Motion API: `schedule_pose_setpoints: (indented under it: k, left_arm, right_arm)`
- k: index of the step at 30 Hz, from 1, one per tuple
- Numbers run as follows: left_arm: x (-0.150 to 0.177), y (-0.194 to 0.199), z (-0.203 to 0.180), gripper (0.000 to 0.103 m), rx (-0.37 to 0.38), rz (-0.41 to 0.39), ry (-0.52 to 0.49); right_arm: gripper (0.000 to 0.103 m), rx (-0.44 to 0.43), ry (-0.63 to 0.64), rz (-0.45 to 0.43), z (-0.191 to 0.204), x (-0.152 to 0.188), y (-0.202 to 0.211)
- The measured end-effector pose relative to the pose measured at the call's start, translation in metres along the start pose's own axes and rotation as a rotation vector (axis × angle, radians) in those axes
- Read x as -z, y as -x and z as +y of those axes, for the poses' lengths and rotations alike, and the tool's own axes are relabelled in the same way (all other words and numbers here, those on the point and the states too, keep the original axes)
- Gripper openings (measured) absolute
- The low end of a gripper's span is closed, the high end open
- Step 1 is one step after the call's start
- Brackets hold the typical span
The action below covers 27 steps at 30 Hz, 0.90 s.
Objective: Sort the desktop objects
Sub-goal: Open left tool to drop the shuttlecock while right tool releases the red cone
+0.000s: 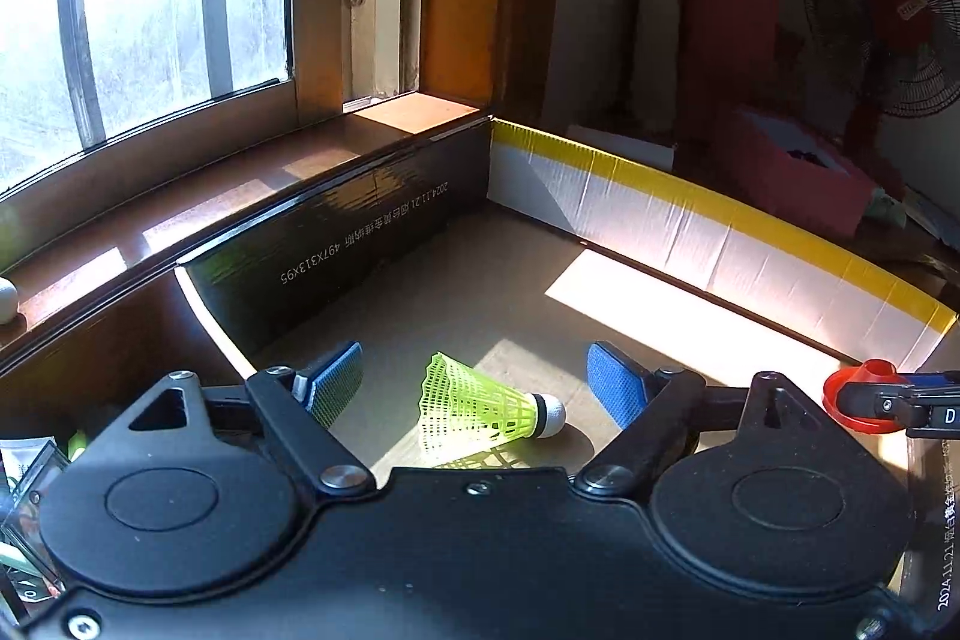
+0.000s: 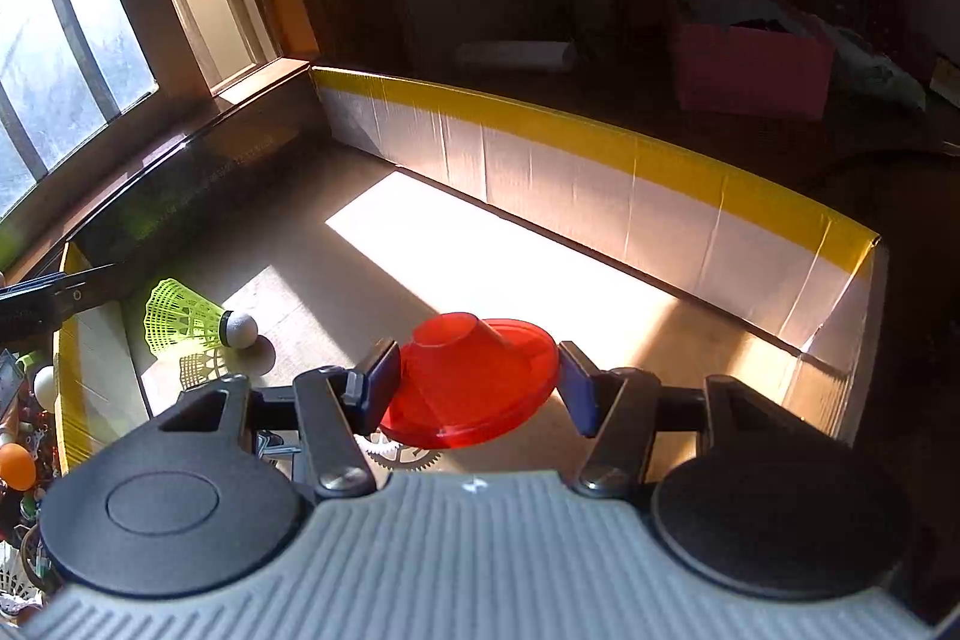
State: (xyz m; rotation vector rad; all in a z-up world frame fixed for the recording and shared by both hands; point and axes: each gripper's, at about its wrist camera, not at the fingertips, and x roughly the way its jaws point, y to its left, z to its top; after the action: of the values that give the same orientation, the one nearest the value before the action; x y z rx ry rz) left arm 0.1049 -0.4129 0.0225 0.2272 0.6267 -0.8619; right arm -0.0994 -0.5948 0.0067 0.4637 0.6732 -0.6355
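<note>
While the left claw stands open, pads clear of the neon-yellow plastic shuttlecock lying on the shallow cardboard box's near-left floor, the right claw grips a red plastic cone-topped disc above it, apparently awaiting placement.

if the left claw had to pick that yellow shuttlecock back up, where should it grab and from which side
Probably across the mesh skirt of the shuttlecock, coming down from above. It lies on its side on the floor of the cardboard box, cork tip toward the right pad, wide skirt toward the left one. The left claw is open and straddles it, so closing on the skirt's narrow end near the cork gives the firmest hold; the flared rim may crush.
</note>
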Motion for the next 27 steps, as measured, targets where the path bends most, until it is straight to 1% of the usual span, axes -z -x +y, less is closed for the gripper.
schedule_pose_setpoints:
  k: [3, 5, 6, 7, 10, 12, 27]
  left_arm:
    - [0.000, 0.001, -0.002, 0.083, 0.002, -0.001, -0.004]
    - [0.000, 0.003, -0.003, 0.083, -0.001, -0.002, -0.007]
    - [0.000, 0.004, -0.003, 0.084, -0.006, -0.004, -0.010]
    - [0.001, 0.005, -0.003, 0.084, -0.010, -0.006, -0.012]
    - [0.001, 0.009, -0.003, 0.084, -0.016, -0.009, -0.008]
    - [0.002, 0.011, -0.002, 0.084, -0.018, -0.009, -0.001]
    - [0.013, 0.042, 0.001, 0.085, -0.050, -0.025, 0.030]
  right_arm:
    - [0.061, 0.011, -0.003, 0.002, 0.000, 0.000, -0.001]
    - [0.065, 0.022, -0.017, -0.002, -0.001, 0.000, 0.000]
    - [0.073, 0.028, -0.025, -0.005, -0.002, 0.000, 0.000]
    - [0.076, 0.024, -0.028, -0.009, -0.004, 0.000, 0.001]
    - [0.081, 0.030, -0.022, -0.022, -0.003, 0.000, 0.004]
    - [0.082, 0.029, -0.014, -0.028, -0.002, 0.000, 0.007]
    - [0.083, 0.016, -0.005, -0.043, -0.003, 0.009, 0.029]
